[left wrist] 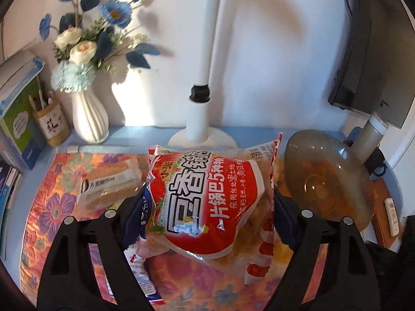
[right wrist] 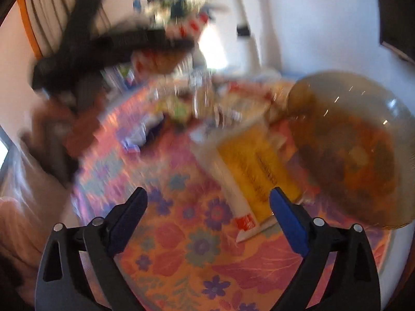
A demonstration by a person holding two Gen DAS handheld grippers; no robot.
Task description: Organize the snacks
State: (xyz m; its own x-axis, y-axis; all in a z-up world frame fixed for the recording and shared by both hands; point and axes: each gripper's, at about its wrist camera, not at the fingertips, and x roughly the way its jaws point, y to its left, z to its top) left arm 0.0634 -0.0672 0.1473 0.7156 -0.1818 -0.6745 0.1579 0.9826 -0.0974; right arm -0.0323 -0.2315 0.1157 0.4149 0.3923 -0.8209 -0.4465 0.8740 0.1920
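My left gripper [left wrist: 207, 199] is shut on a red and white snack bag [left wrist: 207, 178], held above the floral cloth [left wrist: 52, 207]; the bag fills the gap between the blue pads. To the left on the cloth lies a clear-wrapped biscuit pack [left wrist: 109, 181], and a blue and white packet [left wrist: 140, 272] lies under the bag. The right wrist view is blurred. There my right gripper [right wrist: 208, 194] stands open with nothing between its fingers, above the cloth. A yellow packet [right wrist: 256, 168] lies just ahead of its right finger. The glass bowl [right wrist: 350, 145] holding snacks sits to the right.
The glass bowl [left wrist: 329, 178] stands at the right of the cloth. Along the wall are a white vase of flowers [left wrist: 89, 119], a lamp post and base [left wrist: 202, 108], a bamboo pen pot [left wrist: 52, 124] and books [left wrist: 18, 108]. A monitor [left wrist: 373, 51] hangs at the right.
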